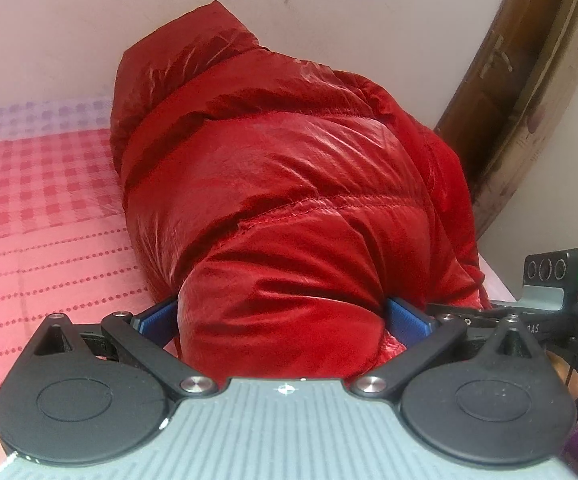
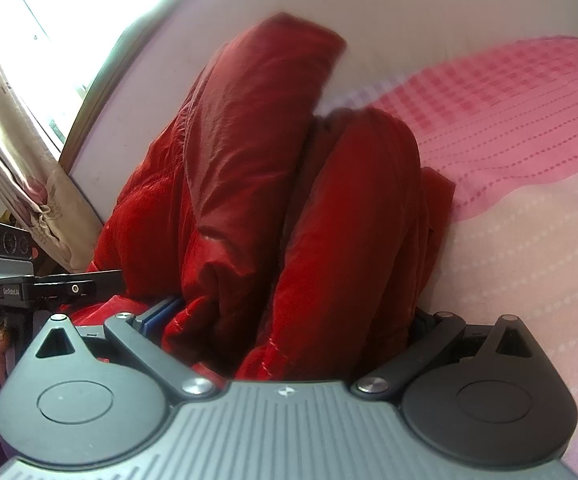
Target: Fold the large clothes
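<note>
Left wrist view: left gripper [image 1: 281, 316] clamped on red down jacket [image 1: 281, 168]; right gripper [image 2: 289, 320] likewise pinching thick bundle over pink checked bedspread [image 1: 37, 184]. Judgement: move both together, keep layers aligned.

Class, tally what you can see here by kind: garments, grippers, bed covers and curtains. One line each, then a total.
Red puffer jacket: 1
Grippers: 2, left gripper and right gripper
Pink checked bed cover: 1
Curtain: 1
Total: 5
</note>
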`<state>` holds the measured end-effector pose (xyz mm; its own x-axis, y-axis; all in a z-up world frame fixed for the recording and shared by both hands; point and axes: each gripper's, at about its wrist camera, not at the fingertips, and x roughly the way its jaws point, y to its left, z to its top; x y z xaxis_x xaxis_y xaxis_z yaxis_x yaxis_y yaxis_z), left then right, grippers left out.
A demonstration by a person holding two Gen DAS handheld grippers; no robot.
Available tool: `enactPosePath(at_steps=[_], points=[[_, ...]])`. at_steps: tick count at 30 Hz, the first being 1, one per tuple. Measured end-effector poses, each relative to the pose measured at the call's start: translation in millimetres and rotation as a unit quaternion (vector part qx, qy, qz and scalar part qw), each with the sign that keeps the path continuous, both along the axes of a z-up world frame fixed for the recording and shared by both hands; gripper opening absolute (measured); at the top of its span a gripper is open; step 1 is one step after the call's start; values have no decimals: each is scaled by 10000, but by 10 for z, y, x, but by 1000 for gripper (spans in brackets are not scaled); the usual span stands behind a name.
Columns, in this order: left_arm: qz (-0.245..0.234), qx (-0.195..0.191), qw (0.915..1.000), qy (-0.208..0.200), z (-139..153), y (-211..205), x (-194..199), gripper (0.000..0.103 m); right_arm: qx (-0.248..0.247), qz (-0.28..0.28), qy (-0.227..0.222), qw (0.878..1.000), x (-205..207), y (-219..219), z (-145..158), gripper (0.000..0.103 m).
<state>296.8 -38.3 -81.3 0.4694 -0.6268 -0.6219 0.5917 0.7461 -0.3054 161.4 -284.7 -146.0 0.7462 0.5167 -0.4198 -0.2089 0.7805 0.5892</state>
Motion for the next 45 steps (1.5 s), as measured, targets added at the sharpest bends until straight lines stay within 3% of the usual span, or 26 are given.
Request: enactPosePath(at_steps=[10, 21, 25, 32, 35, 41, 44, 45], points=[[68, 48, 9996, -252, -31, -27, -85, 103, 93, -67, 4, 9999, -8, -4, -15, 103], [33, 101, 9993, -371, -26, -33, -105, 103, 488, 56, 453, 9978, 137, -109, 23, 103], [34, 152, 9988, -469, -41, -42, -133, 103, 254, 22, 218, 9994, 95, -41, 30, 103], [136, 524, 9940, -952, 0, -162, -290, 103, -247, 10, -209, 9995, -39, 67, 151, 83], [128, 535, 9937, -975, -7, -158, -286, 103, -94, 36, -133, 9999, -10, 16, 113, 85], [82, 490, 9943, -945, 5, -128, -254, 103, 437, 93, 208, 9988, 105, -59, 17, 102], [134, 473, 9943, -947, -4, -121, -264, 103, 339, 123, 121, 9993, 133, -11, 38, 102], [181, 488, 9937, -994, -4, -135, -296, 103, 292, 149, 49, 9995, 124, 3, 50, 97]])
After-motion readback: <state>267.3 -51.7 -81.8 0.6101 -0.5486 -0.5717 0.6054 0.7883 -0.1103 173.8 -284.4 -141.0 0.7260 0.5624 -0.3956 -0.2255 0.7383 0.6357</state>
